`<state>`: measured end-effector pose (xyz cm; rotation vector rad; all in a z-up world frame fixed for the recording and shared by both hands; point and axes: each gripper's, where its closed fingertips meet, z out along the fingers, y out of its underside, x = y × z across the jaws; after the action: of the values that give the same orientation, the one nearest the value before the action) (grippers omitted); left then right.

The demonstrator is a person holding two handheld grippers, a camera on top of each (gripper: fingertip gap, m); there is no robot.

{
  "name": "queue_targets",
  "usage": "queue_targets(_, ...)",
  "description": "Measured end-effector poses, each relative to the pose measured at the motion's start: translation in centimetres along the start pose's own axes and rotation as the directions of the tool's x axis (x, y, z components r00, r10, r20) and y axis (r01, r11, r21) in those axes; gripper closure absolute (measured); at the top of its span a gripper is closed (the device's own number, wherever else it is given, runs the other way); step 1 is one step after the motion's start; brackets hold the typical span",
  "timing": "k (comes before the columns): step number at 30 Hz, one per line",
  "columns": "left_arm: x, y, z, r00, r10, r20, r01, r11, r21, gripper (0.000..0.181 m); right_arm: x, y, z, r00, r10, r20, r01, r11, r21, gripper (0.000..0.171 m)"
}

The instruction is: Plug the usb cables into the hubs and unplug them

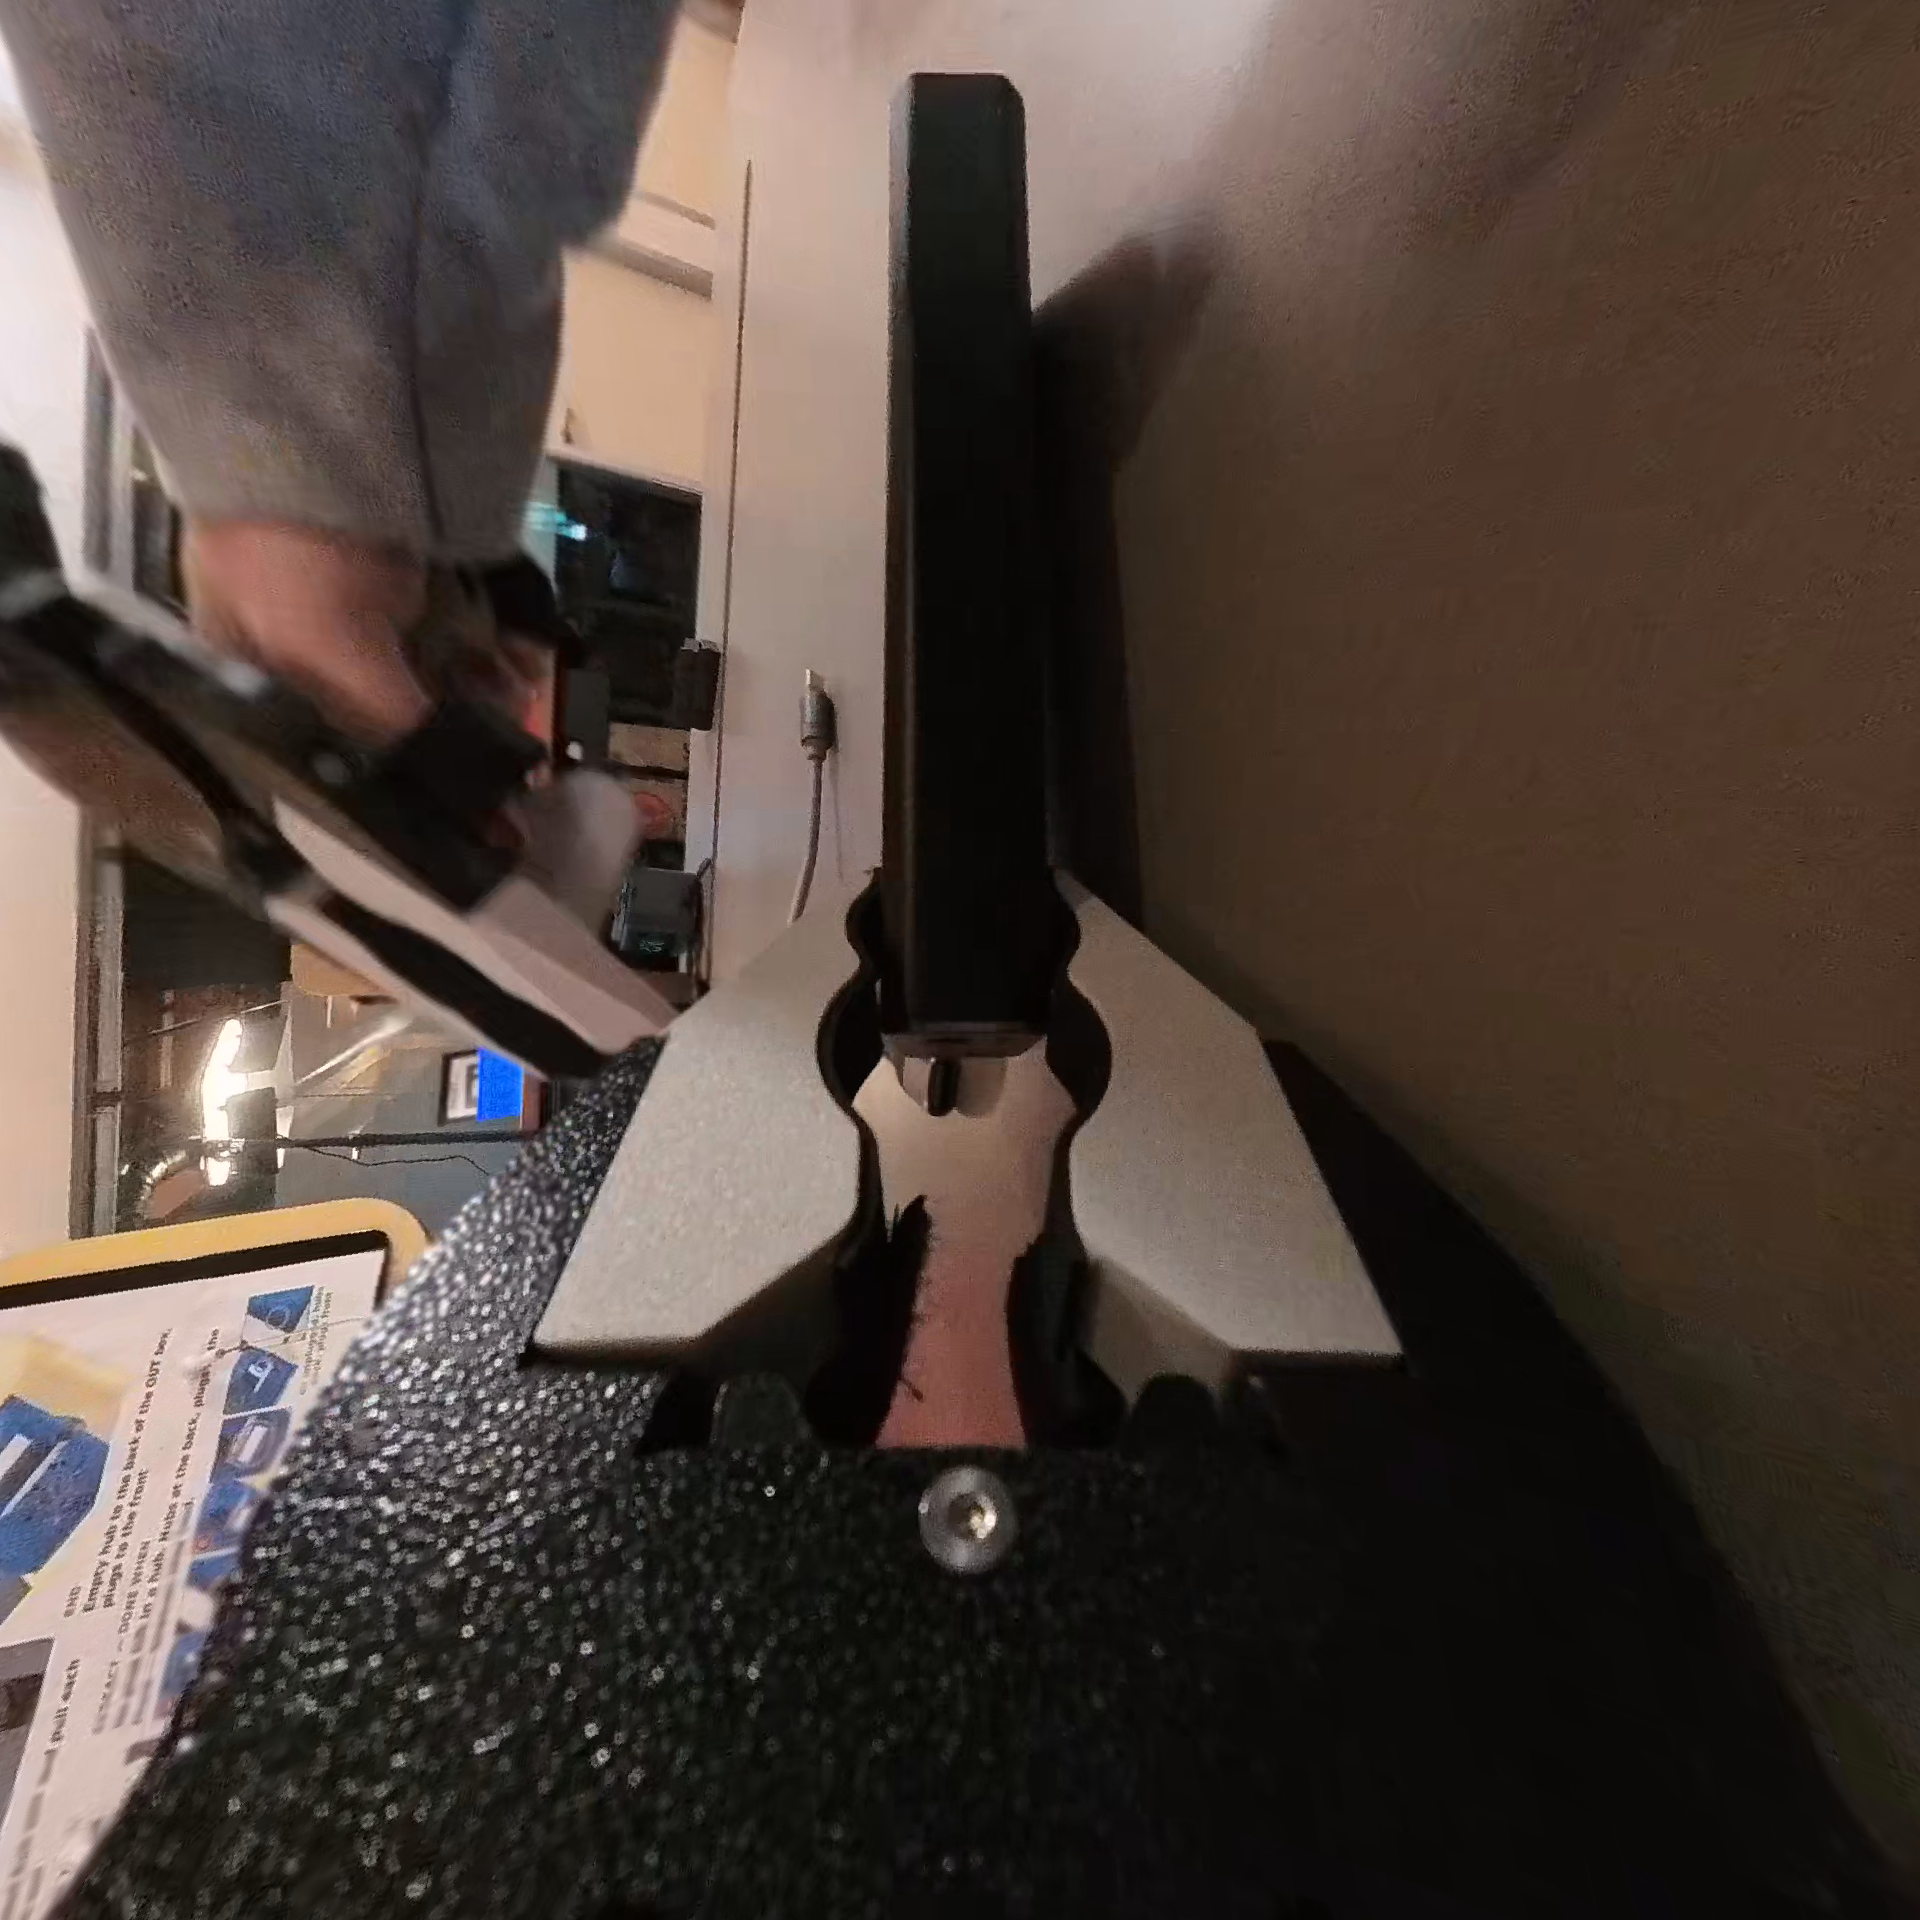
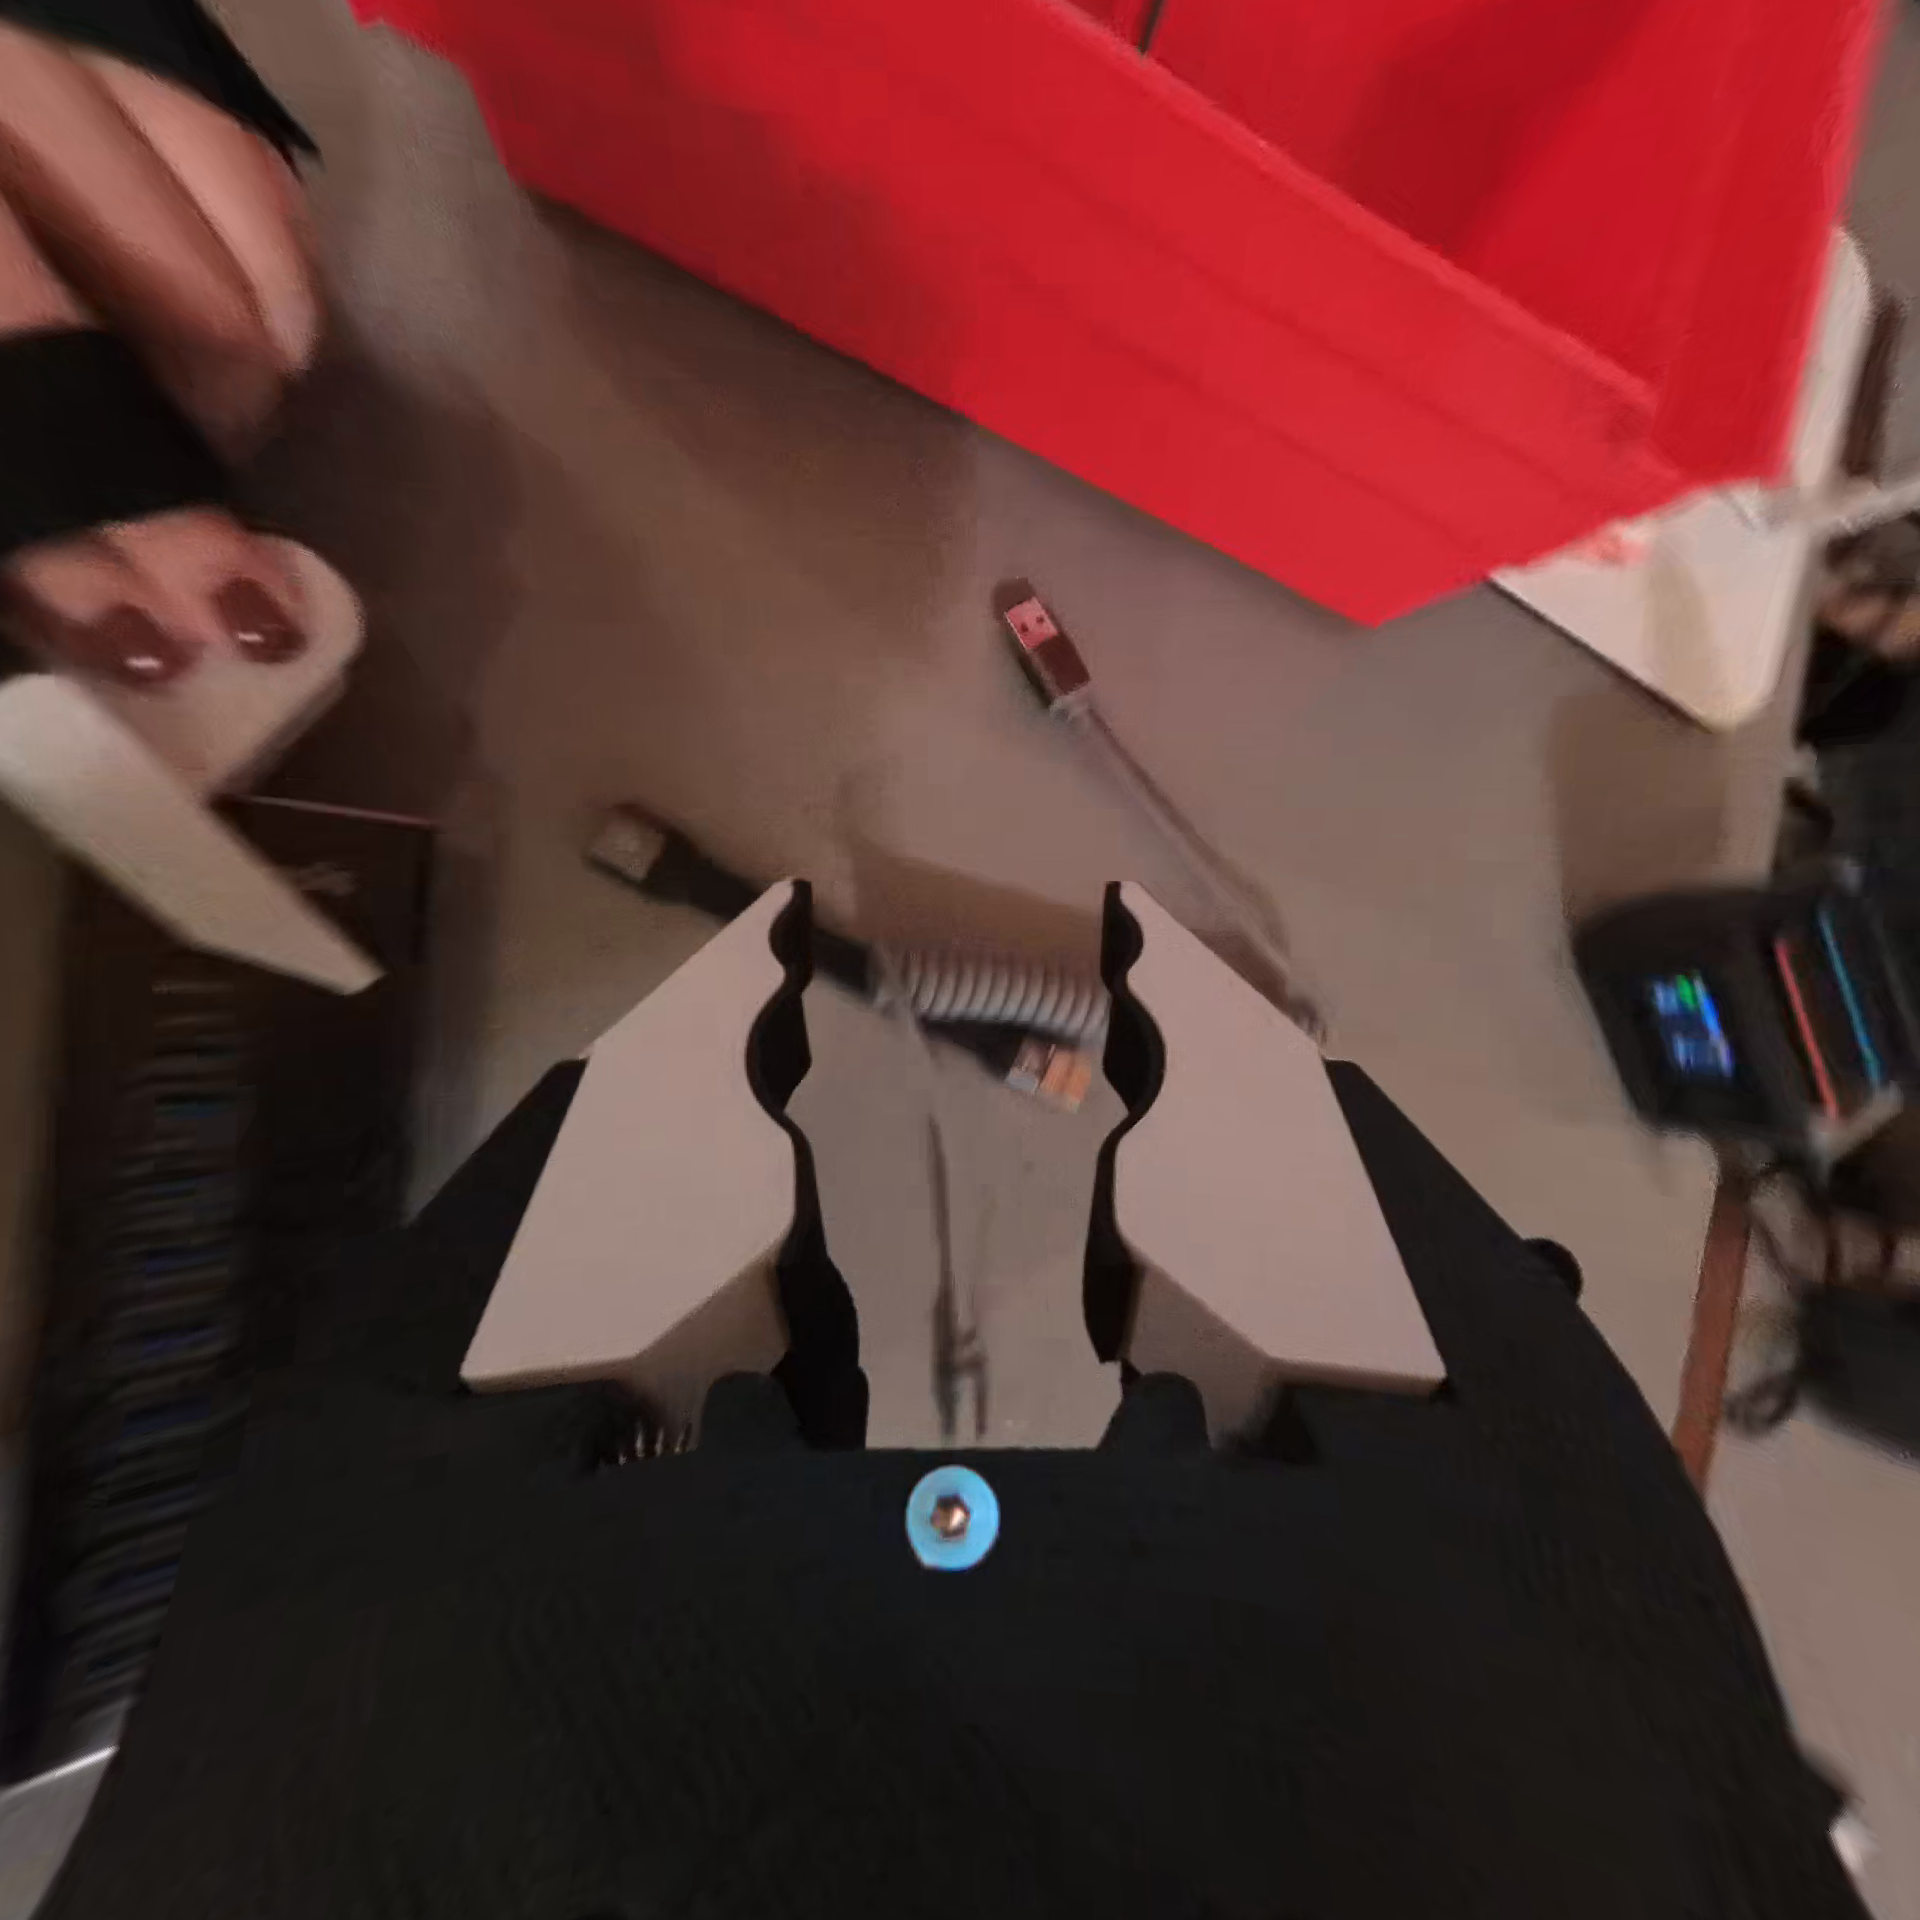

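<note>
My left gripper is shut on one end of a long black USB hub, which sticks out straight ahead of it over the beige table. A grey USB plug lies beside the hub. My right gripper is open and empty, above a black-and-white coiled cable with a USB plug. A red-tinted USB plug on a clear cable lies farther ahead. Another black plug lies to the left. The left gripper's finger and a hand show at the left of the right wrist view.
A red bin stands at the far side of the table. A dark device with a lit screen sits at the right. A printed instruction sheet lies near the left gripper. The right gripper and a grey sleeve show in the left wrist view. It is some 6 cm from my right tips to the black plug.
</note>
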<state>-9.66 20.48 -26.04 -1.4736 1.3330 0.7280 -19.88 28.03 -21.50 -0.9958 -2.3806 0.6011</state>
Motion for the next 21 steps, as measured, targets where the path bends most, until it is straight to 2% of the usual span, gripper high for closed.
queue_targets(2, 0.0, 0.0, 0.0, 1.000, 0.005, 0.001, -0.005, 1.000, 0.004, 0.156, 0.8, -0.7, 3.0, 0.996, -0.082, 0.047, 0.084, 0.996, -0.042, 0.118)
queue_targets(5, 0.0, 0.1, -0.1, 1.000, 0.009, 0.005, -0.009, 1.000, 0.003, 0.156, 2.0, -1.7, 6.2, 0.985, -0.107, 0.133, 0.114, 0.992, -0.049, 0.121)
queue_targets(9, 0.1, 0.2, -0.1, 1.000, -0.009, 0.004, 0.009, 1.000, 0.006, 0.157, 3.1, 0.2, 8.6, 0.961, -0.095, 0.261, 0.147, 0.971, -0.187, 0.128)
queue_targets(11, 0.1, 0.2, 0.0, 1.000, -0.020, 0.002, 0.020, 1.000, 0.007, 0.157, 3.5, -0.6, 8.9, 0.953, -0.079, 0.293, 0.129, 0.979, -0.157, 0.133)
queue_targets(14, 0.0, 0.3, 0.0, 1.000, -0.014, 0.011, 0.014, 1.000, 0.005, 0.157, 3.3, -0.3, 9.2, 0.934, -0.057, 0.352, 0.132, 0.972, -0.193, 0.143)
queue_targets(17, 0.0, 0.3, 0.0, 1.000, -0.016, 0.014, 0.016, 1.000, 0.004, 0.156, 2.9, -0.6, 9.4, 0.926, -0.043, 0.376, 0.120, 0.976, -0.183, 0.161)
queue_targets(19, 0.0, 0.4, 0.0, 1.000, -0.025, 0.012, 0.025, 1.000, 0.004, 0.157, 2.4, -0.5, 9.0, 0.919, -0.027, 0.392, 0.107, 0.977, -0.184, 0.166)
queue_targets(21, 0.0, 0.4, 0.0, 0.999, -0.034, 0.008, 0.034, 0.999, 0.004, 0.157, 1.6, -1.1, 7.7, 0.915, -0.010, 0.402, 0.064, 0.990, -0.122, 0.166)
